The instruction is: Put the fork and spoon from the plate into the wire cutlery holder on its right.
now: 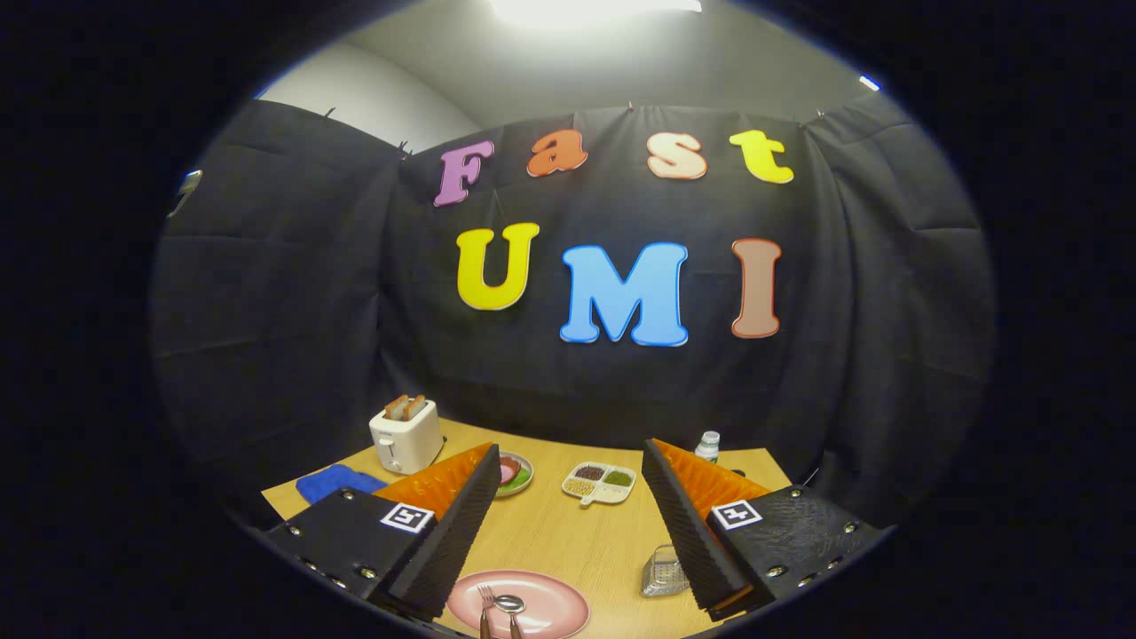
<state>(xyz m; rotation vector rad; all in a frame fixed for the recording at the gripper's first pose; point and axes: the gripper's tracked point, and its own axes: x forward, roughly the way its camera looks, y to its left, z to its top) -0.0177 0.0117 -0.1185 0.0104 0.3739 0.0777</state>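
one fork (485, 598), one spoon (510, 605), two plates (550, 603)

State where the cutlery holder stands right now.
In the gripper view, the holder stands on the table right of the pink plate, partly behind the right finger of the open gripper.

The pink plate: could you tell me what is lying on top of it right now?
A fork and spoon lie side by side on the pink plate, between the open gripper fingers; their handle ends are cut off.
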